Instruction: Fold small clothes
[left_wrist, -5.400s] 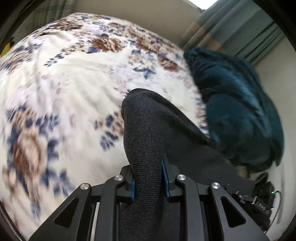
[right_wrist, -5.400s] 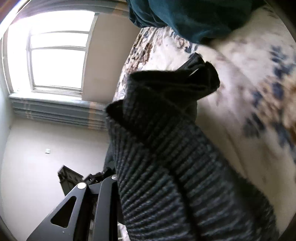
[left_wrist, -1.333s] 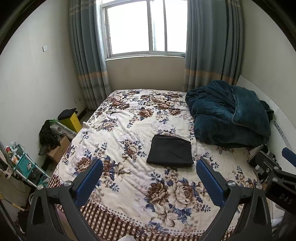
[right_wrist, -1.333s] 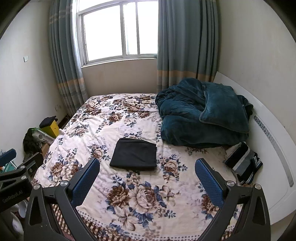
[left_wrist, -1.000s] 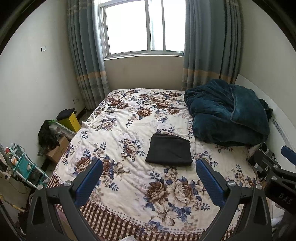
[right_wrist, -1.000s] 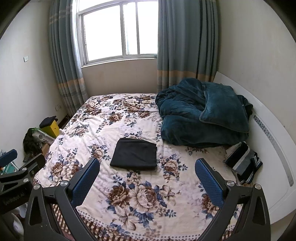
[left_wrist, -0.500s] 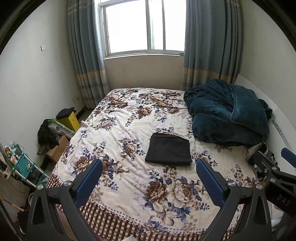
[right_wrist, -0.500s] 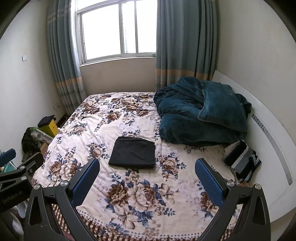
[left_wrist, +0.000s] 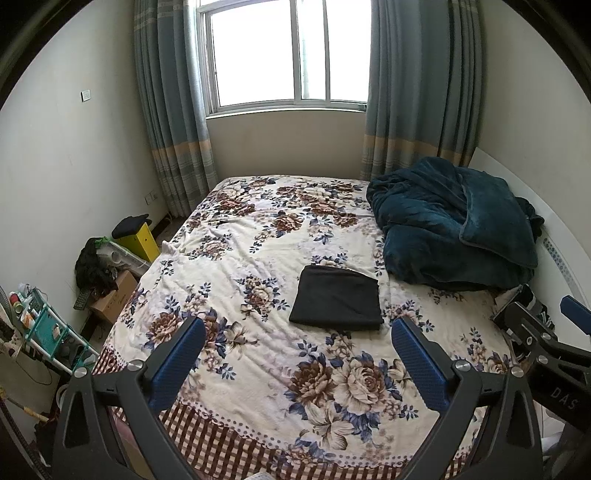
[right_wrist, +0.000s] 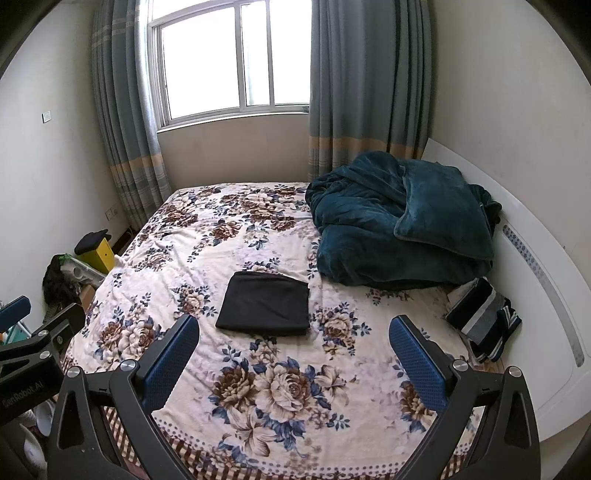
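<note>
Since I last gripped it, the dark garment lies folded mid-bed. My left hand-held gripper and right hand-held gripper hover near, both spread wide, empty.

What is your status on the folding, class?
Both tools open, empty: left tool, right tool. Black garment folded flat on bed. Teal blanket beside it, apart. Nothing in the way.

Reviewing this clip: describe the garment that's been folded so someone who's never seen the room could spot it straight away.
Start at the bed with the floral cover under the window. Near its middle, just left of the heaped teal blanket, lies the folded black garment. It is the only flat, neat, plain dark rectangle there; the striped clothes sit at the right edge.
</note>
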